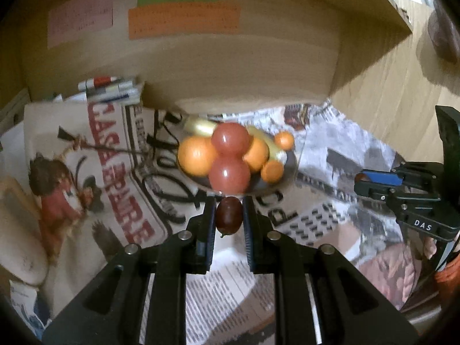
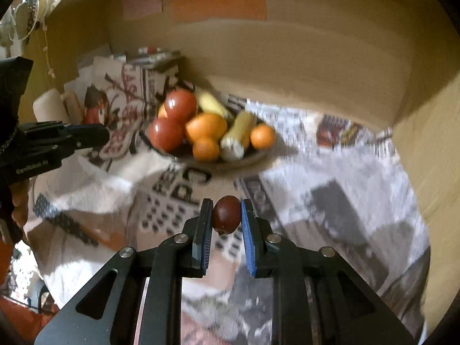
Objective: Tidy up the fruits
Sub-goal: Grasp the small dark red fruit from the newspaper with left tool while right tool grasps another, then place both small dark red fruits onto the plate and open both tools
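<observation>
A dark plate [image 1: 289, 172] holds two red apples [image 1: 230, 140], several oranges [image 1: 197, 155] and yellow bananas [image 1: 201, 126]; it also shows in the right wrist view [image 2: 253, 155]. My left gripper [image 1: 229, 215] is shut on a small dark red fruit [image 1: 228, 215], just in front of the plate's near rim. My right gripper [image 2: 226, 215] is shut on another small dark red fruit [image 2: 226, 215], above the newspaper, well short of the plate. The right gripper shows at the right of the left view [image 1: 362, 179], the left gripper at the left of the right view [image 2: 100, 135].
Newspapers [image 1: 330, 149] and a printed cloth [image 1: 86, 172] cover the surface. A wooden wall [image 1: 230, 66] with coloured paper notes [image 1: 184, 21] rises behind the plate. Markers [image 1: 109, 87] lie at the back left. A pale roll [image 2: 49, 106] lies left.
</observation>
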